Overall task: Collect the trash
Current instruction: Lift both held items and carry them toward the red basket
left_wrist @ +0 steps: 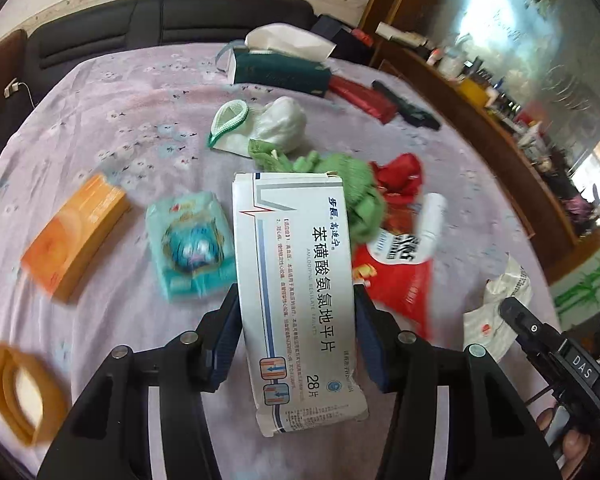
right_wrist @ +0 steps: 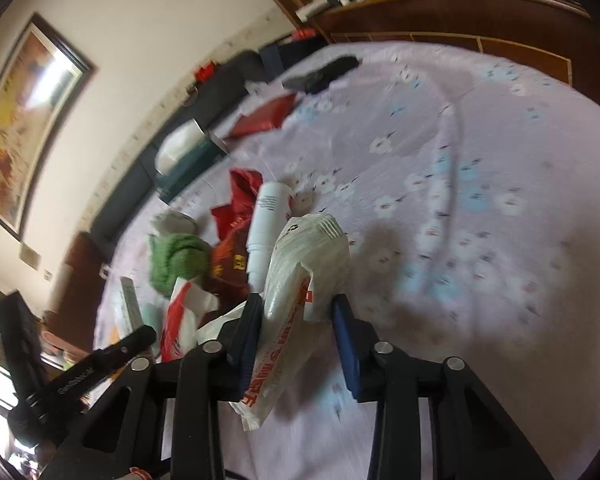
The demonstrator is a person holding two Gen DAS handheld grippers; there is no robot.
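Note:
My left gripper point(left_wrist: 296, 296) is shut on a white medicine box point(left_wrist: 296, 280) with Chinese print and holds it above the bed. My right gripper point(right_wrist: 298, 304) is shut on a crumpled white plastic bag point(right_wrist: 304, 264) with red print; the bag also shows at the right in the left wrist view point(left_wrist: 496, 304). A pile of trash lies ahead: a green cloth point(left_wrist: 356, 196), red wrappers point(left_wrist: 400, 280), a white bottle point(right_wrist: 266, 220) and a white mesh pouch point(left_wrist: 260, 124).
On the lilac flowered bedspread point(right_wrist: 480, 160) lie an orange box point(left_wrist: 76, 232), a teal wipes pack point(left_wrist: 188, 240), a tape roll point(left_wrist: 20, 392), a dark green tissue box point(left_wrist: 280, 68), a red packet point(left_wrist: 360, 94) and a black object point(left_wrist: 408, 106). A wooden shelf point(left_wrist: 500, 120) runs along the right.

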